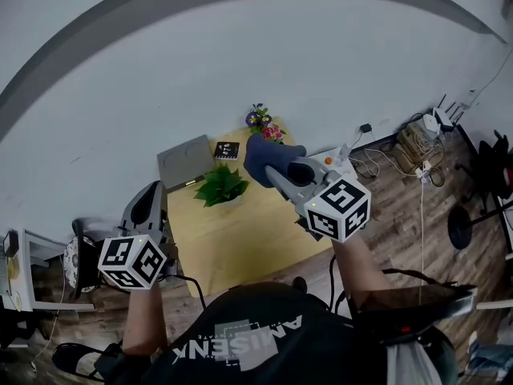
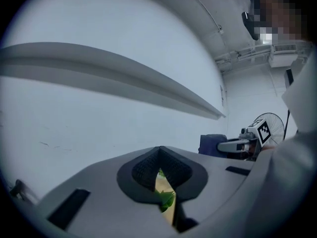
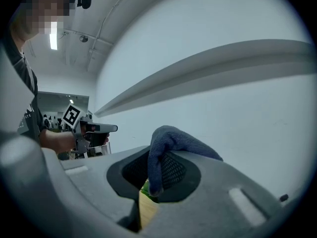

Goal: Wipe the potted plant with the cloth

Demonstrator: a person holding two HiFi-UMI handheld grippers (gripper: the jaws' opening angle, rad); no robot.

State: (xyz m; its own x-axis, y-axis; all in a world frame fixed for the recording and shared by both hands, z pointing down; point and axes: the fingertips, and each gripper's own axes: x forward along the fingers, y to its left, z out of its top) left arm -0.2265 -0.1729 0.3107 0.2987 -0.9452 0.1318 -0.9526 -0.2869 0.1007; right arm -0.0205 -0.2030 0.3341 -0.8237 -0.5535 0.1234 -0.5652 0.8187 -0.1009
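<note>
Drooping knit cloth (image 3: 171,139), leafy potted plant (image 1: 222,184)

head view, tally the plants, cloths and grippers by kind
green potted plant: 1
flower bunch: 1
blue cloth: 1, clamped in the right gripper
grippers: 2, counting the left gripper, shut and empty
total: 5
</note>
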